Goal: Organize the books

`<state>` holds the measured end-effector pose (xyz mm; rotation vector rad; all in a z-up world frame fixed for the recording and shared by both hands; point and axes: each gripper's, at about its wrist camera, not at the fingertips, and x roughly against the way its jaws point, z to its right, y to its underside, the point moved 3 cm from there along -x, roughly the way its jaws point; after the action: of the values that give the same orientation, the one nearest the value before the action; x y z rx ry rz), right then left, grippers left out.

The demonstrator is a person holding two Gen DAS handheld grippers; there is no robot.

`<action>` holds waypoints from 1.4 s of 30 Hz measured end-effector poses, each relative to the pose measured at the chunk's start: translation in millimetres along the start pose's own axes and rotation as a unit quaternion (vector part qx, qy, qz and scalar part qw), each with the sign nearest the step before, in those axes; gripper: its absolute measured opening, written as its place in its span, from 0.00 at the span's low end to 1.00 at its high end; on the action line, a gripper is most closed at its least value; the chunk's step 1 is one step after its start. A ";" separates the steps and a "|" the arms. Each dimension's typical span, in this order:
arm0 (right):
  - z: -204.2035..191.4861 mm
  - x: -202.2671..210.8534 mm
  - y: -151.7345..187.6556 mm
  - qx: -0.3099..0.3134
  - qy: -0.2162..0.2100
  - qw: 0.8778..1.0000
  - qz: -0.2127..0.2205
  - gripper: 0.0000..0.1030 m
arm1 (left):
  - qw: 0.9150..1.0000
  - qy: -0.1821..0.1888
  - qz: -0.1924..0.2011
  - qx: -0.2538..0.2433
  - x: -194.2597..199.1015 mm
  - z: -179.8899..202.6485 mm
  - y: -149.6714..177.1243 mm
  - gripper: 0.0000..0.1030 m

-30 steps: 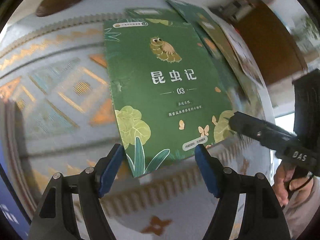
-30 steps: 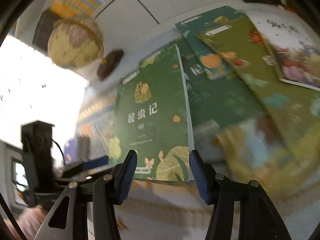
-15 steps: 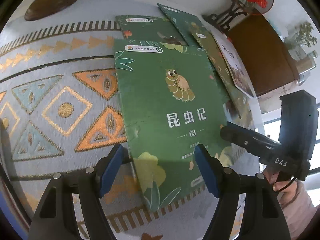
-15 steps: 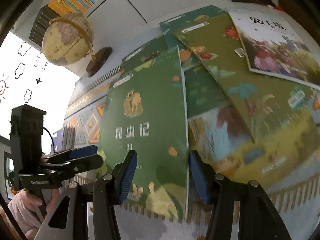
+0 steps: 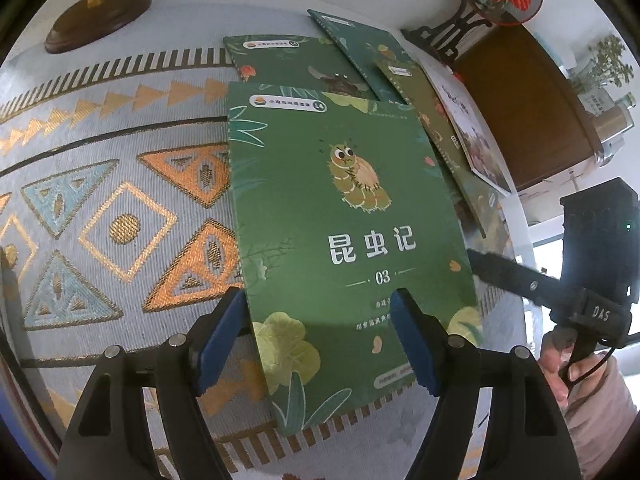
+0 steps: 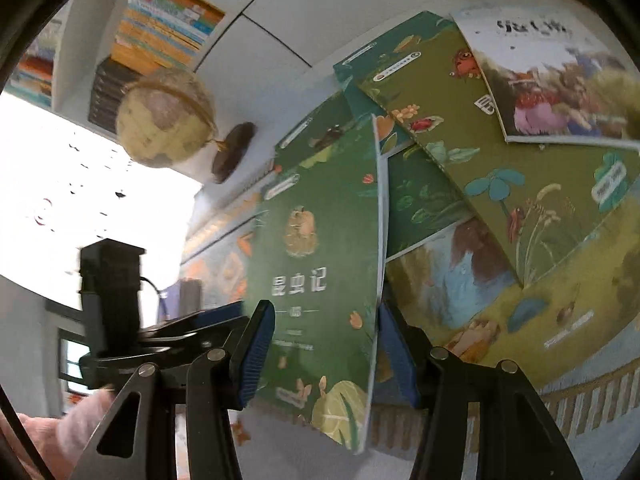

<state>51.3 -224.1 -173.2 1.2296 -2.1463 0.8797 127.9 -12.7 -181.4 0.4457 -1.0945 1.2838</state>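
The green book (image 5: 344, 240) lies on the patterned cloth (image 5: 120, 208) between the spread fingers of the left gripper (image 5: 316, 344). The right gripper (image 6: 326, 356), also spread, straddles its lifted edge. Other books (image 6: 500, 168) fan out beyond the fingertips, unstacked; I judge most sorting remains.

We see even daylight and strong fisheye curvature with dark corners; the window (image 6: 80, 184) is blown out white, and the right wrist view is motion-blurred.
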 end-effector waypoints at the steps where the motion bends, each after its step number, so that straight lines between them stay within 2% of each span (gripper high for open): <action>1: 1.6 -2.1 0.9 0.001 0.004 1.000 -0.007 0.52 | 1.000 -0.003 0.002 -0.001 -1.1 1.4 -0.2 0.70; 4: 10.1 -6.3 5.8 -0.015 0.000 1.000 -0.021 0.52 | 1.000 -0.007 0.000 -0.004 -2.2 2.9 -0.5 0.70; 8: 10.9 5.8 8.3 -0.042 -0.068 0.997 -0.023 0.52 | 1.000 -0.008 -0.001 -0.004 -1.6 1.6 -0.9 0.70; 9: 9.5 7.1 9.8 -0.038 -0.073 0.996 -0.031 0.51 | 1.000 -0.008 -0.002 -0.005 -1.6 1.5 -1.1 0.70; 13: 10.9 -8.6 22.4 -0.014 -0.027 0.996 -0.082 0.46 | 1.000 -0.015 -0.003 -0.015 -3.2 3.9 -0.9 0.70; 14: 13.9 -11.3 26.3 -0.022 -0.031 0.995 -0.089 0.46 | 1.000 -0.018 -0.004 -0.020 -3.6 4.7 -0.7 0.70; 17: 23.8 -5.0 28.8 -0.070 -0.075 0.992 -0.070 0.45 | 0.999 -0.022 -0.007 -0.026 -4.4 5.2 -1.2 0.70; 21: 21.2 3.9 30.0 -0.085 -0.133 0.986 -0.049 0.45 | 0.999 -0.021 -0.011 -0.029 -5.9 5.8 -2.1 0.72; 23: 15.8 3.3 29.8 -0.087 -0.166 0.981 -0.053 0.39 | 0.999 -0.025 -0.013 -0.036 -6.8 7.5 -2.1 0.72; 25: 8.5 -3.6 29.8 -0.066 -0.128 0.988 -0.062 0.20 | 0.998 -0.031 -0.017 -0.047 -8.3 10.3 -1.7 0.72; 27: 5.3 -13.5 30.7 -0.042 -0.065 0.994 -0.072 0.13 | 0.999 -0.023 -0.021 -0.039 -7.9 8.6 -2.7 0.72; 30: 1.6 -20.1 32.0 -0.023 -0.006 0.997 -0.071 0.12 | 1.000 0.015 -0.026 0.008 -1.0 0.7 -6.1 0.72; 33: -13.3 -19.3 31.7 0.005 0.028 0.998 -0.063 0.12 | 0.999 0.045 -0.012 0.015 12.7 3.8 -7.1 0.72; 36: -27.1 -20.0 31.4 0.030 0.047 0.997 -0.062 0.12 | 0.998 0.066 0.002 0.000 27.1 15.8 -6.2 0.72; 39: -40.5 -22.4 32.9 0.046 0.051 0.996 -0.059 0.12 | 0.998 0.063 0.005 -0.018 32.8 24.6 -5.3 0.72; 42: -56.6 -15.6 30.9 0.075 0.046 0.995 -0.048 0.12 | 0.998 0.065 0.005 -0.011 36.3 23.5 -4.7 0.72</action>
<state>37.5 -161.7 -155.4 1.3281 -1.9619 1.0511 119.4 -13.2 -138.7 0.3366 -1.0015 1.2900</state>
